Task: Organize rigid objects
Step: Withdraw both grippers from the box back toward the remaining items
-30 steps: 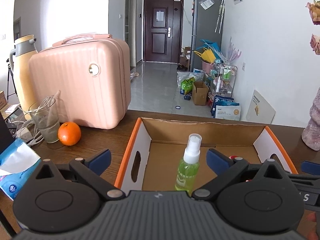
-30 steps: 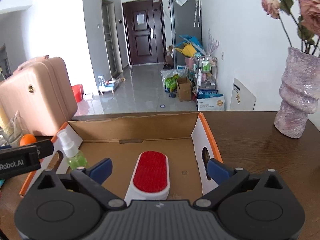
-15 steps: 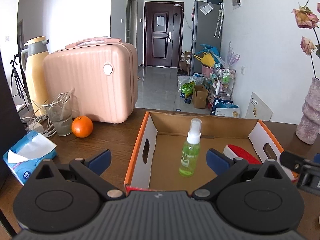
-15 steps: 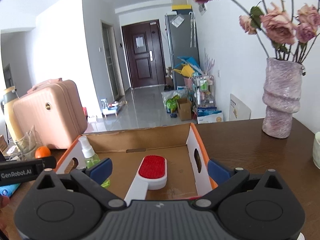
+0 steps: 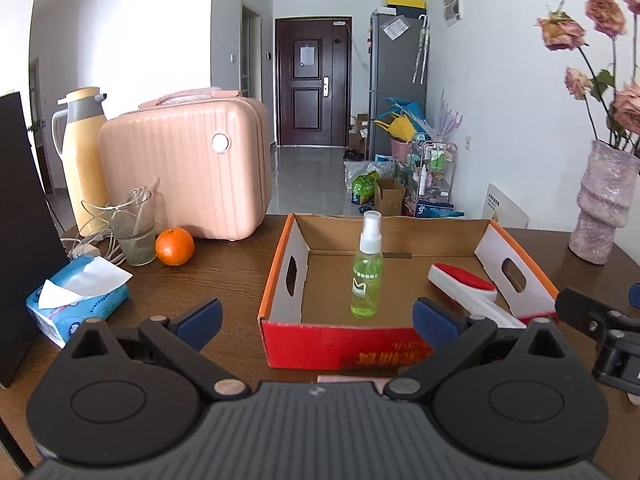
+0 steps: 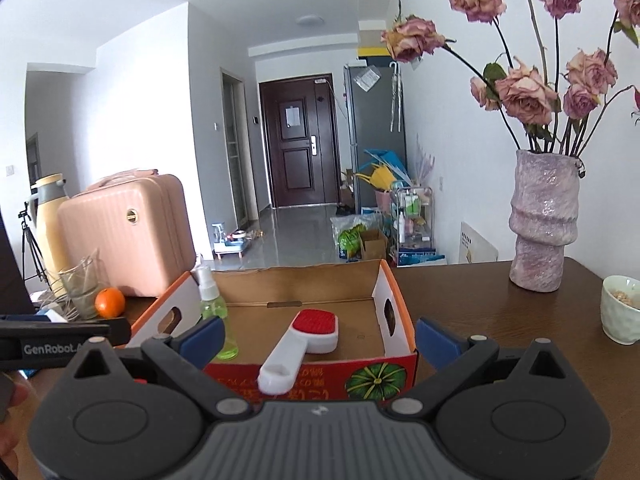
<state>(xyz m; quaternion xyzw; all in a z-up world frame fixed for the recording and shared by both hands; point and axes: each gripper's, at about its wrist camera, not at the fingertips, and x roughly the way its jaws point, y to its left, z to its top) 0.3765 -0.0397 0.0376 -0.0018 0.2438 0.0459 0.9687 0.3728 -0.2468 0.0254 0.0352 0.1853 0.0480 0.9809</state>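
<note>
Both of my grippers are held short of the cardboard box [image 5: 282,280], jaws spread wide and carrying nothing: the left gripper [image 5: 316,320] faces the box's near wall, the right gripper [image 6: 318,336] sits just behind its right corner. Inside the box, the green spray bottle [image 5: 367,276] stands upright at about 12 o'clock from my left gripper, on its base so it won't roll. The red-faced lint brush [image 6: 310,330] lies flat at 12 o'clock from my right gripper, its white handle propped over the near rim, I judge because it is long for the box. On the bench an orange [image 5: 175,246] sits at 10 o'clock, outside the box.
</note>
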